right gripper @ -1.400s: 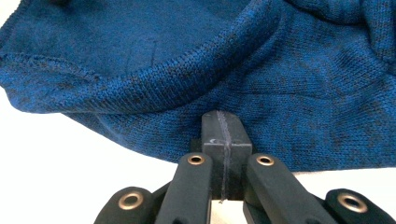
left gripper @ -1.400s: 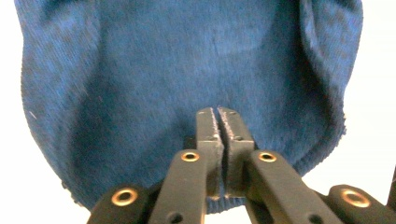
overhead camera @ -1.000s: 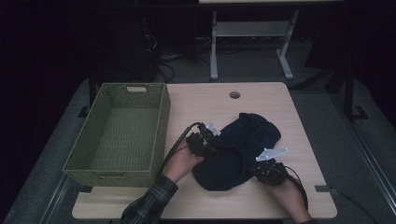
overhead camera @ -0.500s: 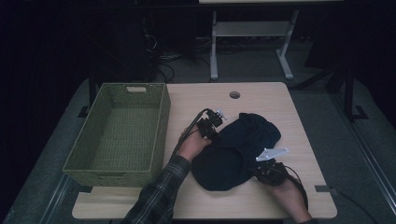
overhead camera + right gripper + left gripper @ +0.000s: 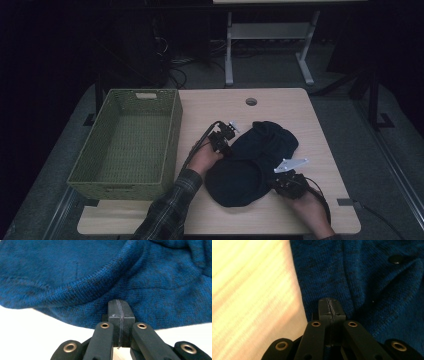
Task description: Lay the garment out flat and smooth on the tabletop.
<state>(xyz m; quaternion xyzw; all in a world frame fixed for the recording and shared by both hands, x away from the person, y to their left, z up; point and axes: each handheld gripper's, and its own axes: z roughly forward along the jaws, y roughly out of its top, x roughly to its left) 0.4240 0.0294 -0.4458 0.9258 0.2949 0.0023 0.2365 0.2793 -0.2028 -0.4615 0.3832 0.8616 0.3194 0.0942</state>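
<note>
A dark blue knitted garment [image 5: 255,160] lies bunched on the wooden table [image 5: 300,115], right of centre. My left gripper [image 5: 223,137] is at the garment's far left edge; in the left gripper view its jaws [image 5: 329,301] are pressed together, with the tips lying on the knit [image 5: 374,277] just inside its border. My right gripper [image 5: 277,183] sits at the garment's near right edge. Its jaws [image 5: 119,302] are also pressed together, the tips touching a rolled hem of the fabric [image 5: 75,272]. I see no fabric pinched in either.
A green woven basket [image 5: 172,135], with nothing inside, stands on the table's left part. A round cable hole [image 5: 251,101] is near the far edge. A dark button [image 5: 395,259] shows on the garment. Table legs and cables stand on the floor beyond.
My left gripper has moved from the garment's left side toward the far side of the table and now rests at the garment's far left edge. The right gripper has stayed still.
</note>
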